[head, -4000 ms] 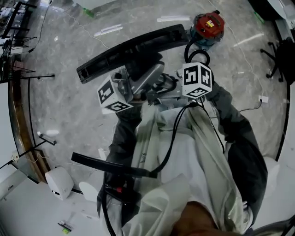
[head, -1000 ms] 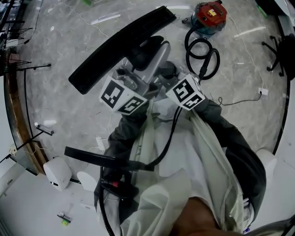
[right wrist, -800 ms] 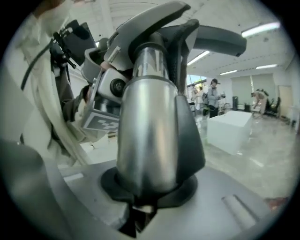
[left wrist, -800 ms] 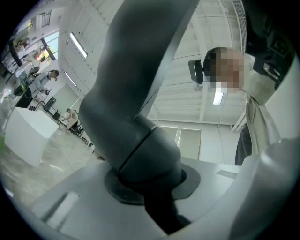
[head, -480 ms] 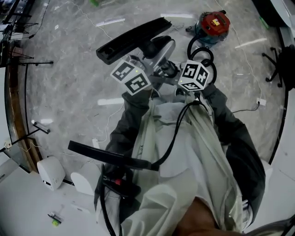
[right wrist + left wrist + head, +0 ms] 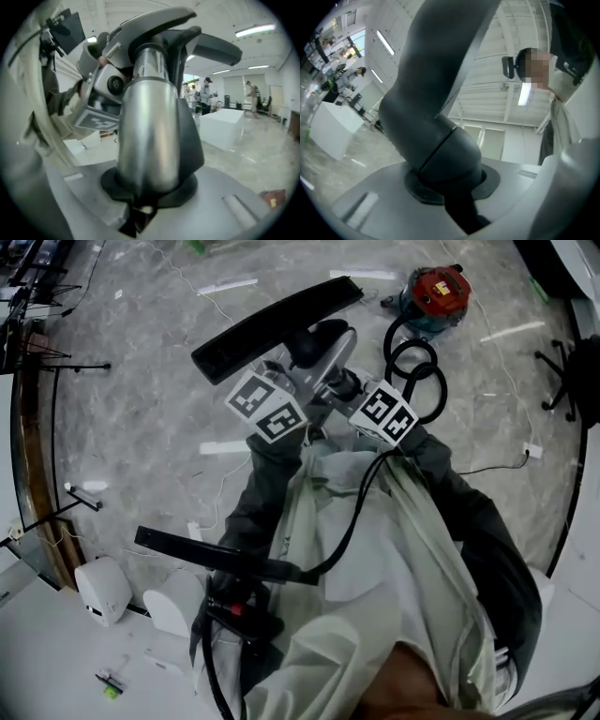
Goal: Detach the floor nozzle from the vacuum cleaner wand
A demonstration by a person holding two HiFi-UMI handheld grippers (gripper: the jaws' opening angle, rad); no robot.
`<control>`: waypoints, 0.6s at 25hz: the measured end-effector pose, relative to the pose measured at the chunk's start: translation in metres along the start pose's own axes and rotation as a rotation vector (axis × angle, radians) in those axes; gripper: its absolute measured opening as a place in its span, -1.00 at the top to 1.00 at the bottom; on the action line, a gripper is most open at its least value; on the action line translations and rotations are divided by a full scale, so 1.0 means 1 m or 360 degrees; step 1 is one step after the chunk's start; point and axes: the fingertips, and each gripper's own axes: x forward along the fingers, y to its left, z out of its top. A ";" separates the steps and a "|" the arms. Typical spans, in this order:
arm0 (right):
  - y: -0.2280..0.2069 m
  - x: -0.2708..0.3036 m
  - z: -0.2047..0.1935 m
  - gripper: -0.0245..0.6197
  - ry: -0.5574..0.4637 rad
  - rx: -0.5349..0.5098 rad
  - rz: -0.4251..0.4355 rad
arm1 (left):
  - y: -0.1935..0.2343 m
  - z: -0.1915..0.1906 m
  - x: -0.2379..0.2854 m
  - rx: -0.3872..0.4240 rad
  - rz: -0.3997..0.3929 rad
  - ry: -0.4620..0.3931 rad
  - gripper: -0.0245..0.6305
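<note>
we moved both claws lower. our left claw (image 6: 292, 379) pinches the nozzle (image 6: 272, 326). our right claw (image 6: 345, 388), just opened a bit, seems clamped on the tube (image 6: 150, 126), still joined.

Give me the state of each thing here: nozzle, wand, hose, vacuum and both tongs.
Floor nozzle: held up, still joined to the wand.
Wand: gripped, still seated in the nozzle's neck.
Left tongs: closed on the floor nozzle's neck.
Right tongs: closed on the wand, jaws just eased open slightly.
Hose: looped on the floor.
Vacuum canister: standing on the floor.
</note>
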 end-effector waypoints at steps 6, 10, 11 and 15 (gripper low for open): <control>0.034 -0.019 -0.023 0.67 0.0156 0.0002 0.0779 | -0.032 -0.013 -0.005 -0.0136 -0.0636 -0.0124 0.70; 0.015 -0.003 -0.024 0.70 0.0185 0.0104 0.0409 | 0.010 -0.011 -0.007 -0.0201 -0.0223 -0.0192 0.67; 0.009 0.000 -0.021 0.70 0.0157 0.0098 0.0255 | 0.012 -0.009 -0.008 -0.0177 -0.0149 -0.0179 0.67; -0.010 0.002 -0.002 0.70 0.0038 0.0062 -0.0290 | 0.013 0.001 -0.007 -0.0063 0.0121 -0.0092 0.68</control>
